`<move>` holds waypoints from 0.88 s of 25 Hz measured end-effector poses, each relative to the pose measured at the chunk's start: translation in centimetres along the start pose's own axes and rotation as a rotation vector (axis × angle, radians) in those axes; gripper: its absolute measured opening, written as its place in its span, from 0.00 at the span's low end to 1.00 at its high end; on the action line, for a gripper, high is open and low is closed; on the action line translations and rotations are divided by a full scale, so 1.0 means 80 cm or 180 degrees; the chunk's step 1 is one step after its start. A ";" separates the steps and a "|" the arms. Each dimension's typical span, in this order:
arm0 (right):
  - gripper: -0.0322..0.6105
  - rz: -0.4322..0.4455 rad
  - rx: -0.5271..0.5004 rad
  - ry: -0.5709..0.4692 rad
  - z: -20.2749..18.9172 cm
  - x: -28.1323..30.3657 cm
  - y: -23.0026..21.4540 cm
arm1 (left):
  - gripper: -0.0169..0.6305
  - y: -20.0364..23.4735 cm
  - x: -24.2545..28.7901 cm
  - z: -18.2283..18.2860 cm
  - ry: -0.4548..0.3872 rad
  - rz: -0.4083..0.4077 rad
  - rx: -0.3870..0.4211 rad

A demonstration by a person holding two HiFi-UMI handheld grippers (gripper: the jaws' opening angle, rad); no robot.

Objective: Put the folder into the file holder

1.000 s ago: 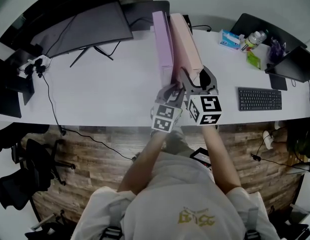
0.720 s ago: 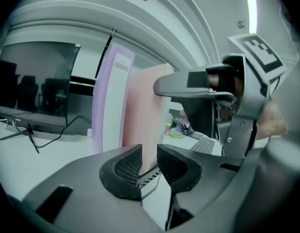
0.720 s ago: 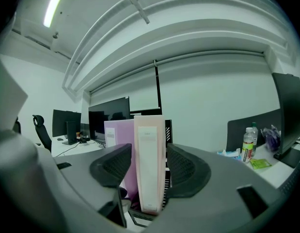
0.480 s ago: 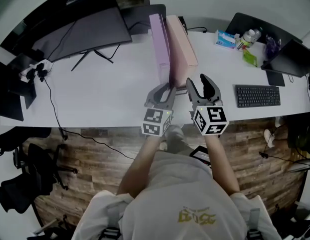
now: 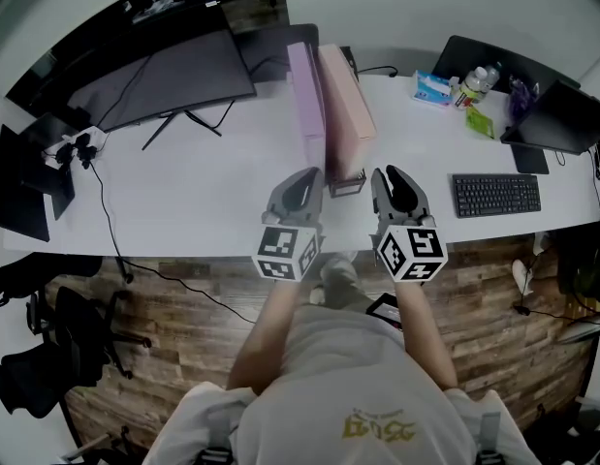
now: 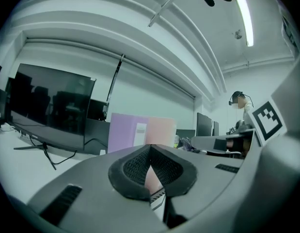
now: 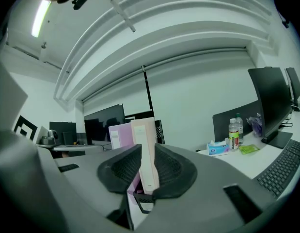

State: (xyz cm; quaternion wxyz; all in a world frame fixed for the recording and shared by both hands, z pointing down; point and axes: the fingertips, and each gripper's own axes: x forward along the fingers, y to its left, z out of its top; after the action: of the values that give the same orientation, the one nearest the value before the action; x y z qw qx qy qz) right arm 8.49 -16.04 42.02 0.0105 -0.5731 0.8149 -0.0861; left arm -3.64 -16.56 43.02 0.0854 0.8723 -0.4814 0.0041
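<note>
Head view: your left gripper (image 5: 306,175) was pinched together, empty; your right gripper (image 5: 389,174) was closing on nothing. Pink folder (image 5: 344,114) stood upright in file holder (image 5: 346,186), near the tabletop (image 5: 203,192) front edge

The head view looks steeply down on the white desk (image 5: 203,192), while both gripper views sit low near its six o'clock edge, facing twelve o'clock at the pink folder (image 5: 346,114) all share.
</note>
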 end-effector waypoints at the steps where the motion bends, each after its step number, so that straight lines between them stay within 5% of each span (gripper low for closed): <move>1: 0.17 -0.0031 0.0007 -0.0009 0.001 -0.003 -0.001 | 0.05 0.003 -0.002 0.001 -0.0007 0.0027 -0.0020; 3: 0.07 -0.0096 -0.0029 -0.0010 0.003 -0.008 -0.006 | 0.05 0.010 -0.006 0.003 -0.0018 0.0081 -0.0065; 10: 0.07 -0.0102 0.0130 -0.0098 0.012 -0.015 -0.016 | 0.05 0.017 -0.013 0.008 -0.0047 0.0154 -0.0100; 22: 0.07 -0.0144 -0.0182 0.0028 0.008 -0.009 -0.013 | 0.05 0.023 -0.016 0.011 -0.0060 0.0202 -0.0107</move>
State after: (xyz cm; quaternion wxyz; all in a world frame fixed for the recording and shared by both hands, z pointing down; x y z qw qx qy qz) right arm 9.81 -15.80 41.49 -0.0114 -0.5911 0.8039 -0.0655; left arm -5.94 -16.60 42.28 0.0953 0.8551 -0.5096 -0.0095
